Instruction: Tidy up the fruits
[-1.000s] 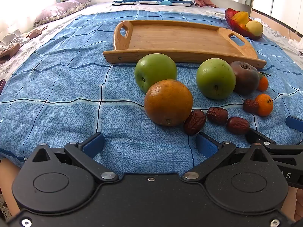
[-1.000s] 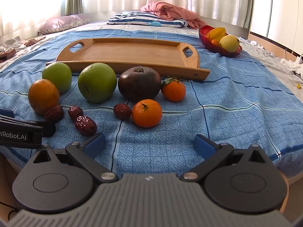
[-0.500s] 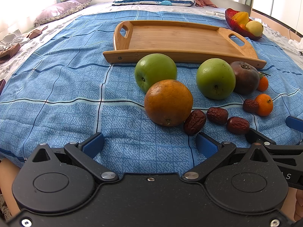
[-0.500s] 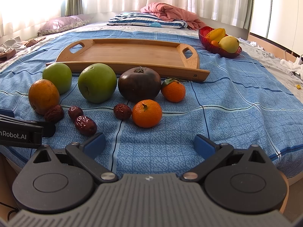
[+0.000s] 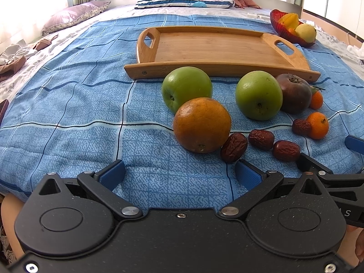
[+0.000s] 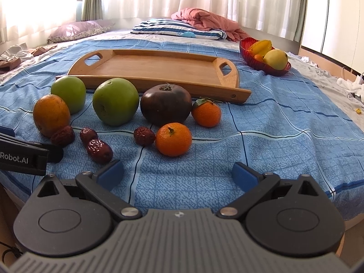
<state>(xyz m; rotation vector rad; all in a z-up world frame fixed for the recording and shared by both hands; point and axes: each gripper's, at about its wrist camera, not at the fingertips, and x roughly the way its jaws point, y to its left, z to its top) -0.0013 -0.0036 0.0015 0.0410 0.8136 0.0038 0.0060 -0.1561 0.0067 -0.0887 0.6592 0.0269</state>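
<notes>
In the left wrist view the left gripper, jaws wide and empty, fills the bottom edge below the orange at centre on the bed, and in the right wrist view the right gripper, jaws likewise wide and empty, sits below the mandarin, with "Robot.AI" legible at lower left.

Two apples, four dates, two mandarins.

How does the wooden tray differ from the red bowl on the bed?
The rectangular wooden tray holds no fruit; the ribbed red glass bowl holds yellow and orange fruit. The tray is shallow, flat-bottomed and has cut-out handles; the bowl is deeper, rounded and handleless. The tray lies just behind the loose fruit; the bowl sits farther back, to the right. Both rest on the bed.
</notes>
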